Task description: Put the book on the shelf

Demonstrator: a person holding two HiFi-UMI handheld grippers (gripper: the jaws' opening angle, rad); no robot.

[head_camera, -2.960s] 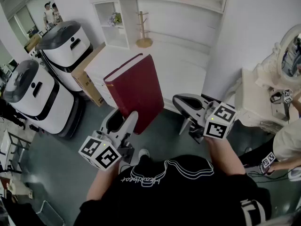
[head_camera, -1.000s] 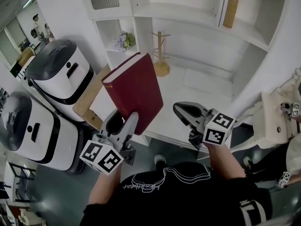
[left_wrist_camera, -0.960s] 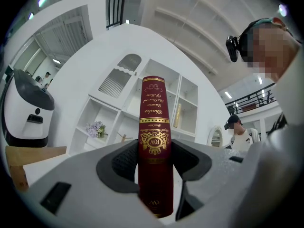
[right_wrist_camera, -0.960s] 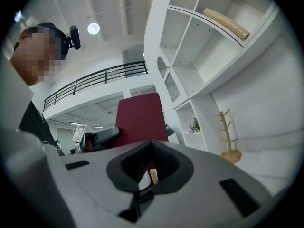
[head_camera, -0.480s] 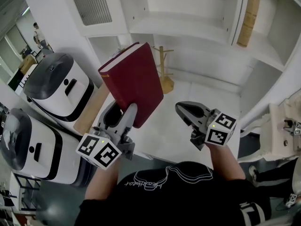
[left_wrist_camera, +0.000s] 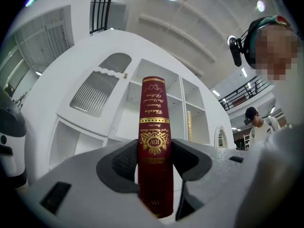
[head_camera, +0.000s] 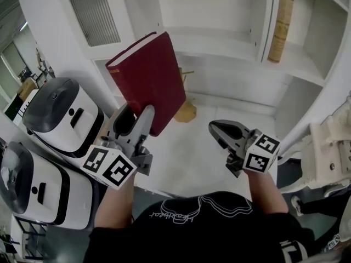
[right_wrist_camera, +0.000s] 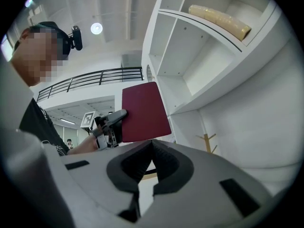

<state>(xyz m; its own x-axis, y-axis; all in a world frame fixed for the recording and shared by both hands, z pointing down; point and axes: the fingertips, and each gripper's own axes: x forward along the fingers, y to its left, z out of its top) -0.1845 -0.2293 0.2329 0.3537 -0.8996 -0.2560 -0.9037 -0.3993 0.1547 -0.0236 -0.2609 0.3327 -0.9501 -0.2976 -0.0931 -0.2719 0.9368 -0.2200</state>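
A thick dark red book (head_camera: 147,81) with gold print on its spine (left_wrist_camera: 154,137) stands upright in my left gripper (head_camera: 134,122), which is shut on its lower edge. The book is held up in front of the white shelf unit (head_camera: 219,40), level with the open compartments. In the right gripper view the book (right_wrist_camera: 144,110) shows side-on, with the left gripper (right_wrist_camera: 107,125) below it. My right gripper (head_camera: 225,133) hovers over the white counter to the right of the book, its jaws shut with nothing between them.
A tan book (head_camera: 278,21) stands in the upper right compartment. A wooden mug tree (head_camera: 185,111) sits on the counter (head_camera: 192,163) behind the red book. Two white and black machines (head_camera: 60,111) stand at the left. A grilled cabinet door (head_camera: 96,15) is upper left.
The left gripper has lifted the red book from counter height up towards the shelf compartments. My view has tilted up with it. The right gripper has kept its place.
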